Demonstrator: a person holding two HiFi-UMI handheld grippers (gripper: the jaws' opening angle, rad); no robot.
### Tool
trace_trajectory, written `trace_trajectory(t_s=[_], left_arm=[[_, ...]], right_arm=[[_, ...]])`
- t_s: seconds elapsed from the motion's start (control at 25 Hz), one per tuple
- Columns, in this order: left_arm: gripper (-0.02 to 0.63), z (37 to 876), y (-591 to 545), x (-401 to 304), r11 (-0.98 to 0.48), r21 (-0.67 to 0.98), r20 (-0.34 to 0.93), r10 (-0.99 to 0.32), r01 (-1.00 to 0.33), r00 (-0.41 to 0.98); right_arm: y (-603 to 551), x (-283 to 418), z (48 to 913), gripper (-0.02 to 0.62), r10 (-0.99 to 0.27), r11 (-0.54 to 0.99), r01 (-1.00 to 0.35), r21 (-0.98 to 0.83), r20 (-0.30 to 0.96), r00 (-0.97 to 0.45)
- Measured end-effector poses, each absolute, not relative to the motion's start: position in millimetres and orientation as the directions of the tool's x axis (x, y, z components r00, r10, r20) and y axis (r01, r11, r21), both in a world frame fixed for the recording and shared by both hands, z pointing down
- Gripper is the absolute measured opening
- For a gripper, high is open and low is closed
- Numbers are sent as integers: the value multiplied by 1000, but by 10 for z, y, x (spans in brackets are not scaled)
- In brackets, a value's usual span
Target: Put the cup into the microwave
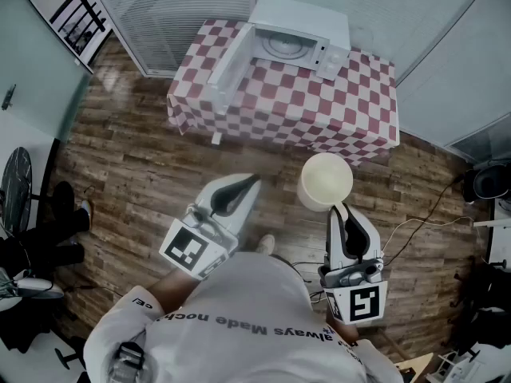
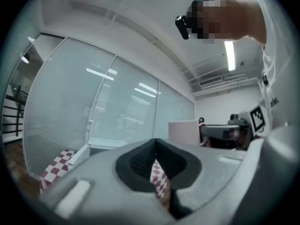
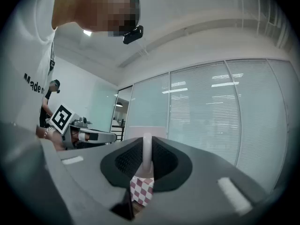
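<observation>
A pale cup (image 1: 325, 180) hangs mouth-up over the wooden floor, and my right gripper (image 1: 341, 208) is shut on its near rim. That rim shows as a white strip (image 3: 146, 156) pinched between the black pads in the right gripper view. To the cup's left, my left gripper (image 1: 249, 183) is shut with nothing in it. The left gripper view shows the cup (image 2: 183, 132) held off to its right. Ahead, the white microwave (image 1: 297, 38) stands on a red-and-white checkered table (image 1: 319, 106), its door (image 1: 229, 66) swung wide open to the left and the turntable showing inside.
Glass partitions with blinds (image 1: 172, 10) rise behind the table. Cables (image 1: 415, 222) trail over the floor on the right. A fan (image 1: 14, 188) and dark gear stand at the left edge. Open wooden floor (image 1: 128, 158) lies between me and the table.
</observation>
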State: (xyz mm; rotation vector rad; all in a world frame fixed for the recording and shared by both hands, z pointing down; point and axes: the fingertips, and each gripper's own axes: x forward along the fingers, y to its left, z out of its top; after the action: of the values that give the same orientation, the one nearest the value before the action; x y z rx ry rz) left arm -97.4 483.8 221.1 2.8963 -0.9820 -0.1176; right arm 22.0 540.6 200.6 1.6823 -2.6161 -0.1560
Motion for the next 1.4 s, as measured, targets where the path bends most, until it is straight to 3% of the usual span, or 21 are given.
trace_trajectory(t_s=[0.72,1.4], left_arm=[[3,2273,4830,-434,-768,110,-40,-638,-631,769],[3,2303,4607,-416,-770,122,-36,-634,-627,772]], right_arm=[[5362,783,2044,41,-891,449,-888,98,-27,-454],[5117,729,2062,40,-884,463,-881,94,-22,-467]])
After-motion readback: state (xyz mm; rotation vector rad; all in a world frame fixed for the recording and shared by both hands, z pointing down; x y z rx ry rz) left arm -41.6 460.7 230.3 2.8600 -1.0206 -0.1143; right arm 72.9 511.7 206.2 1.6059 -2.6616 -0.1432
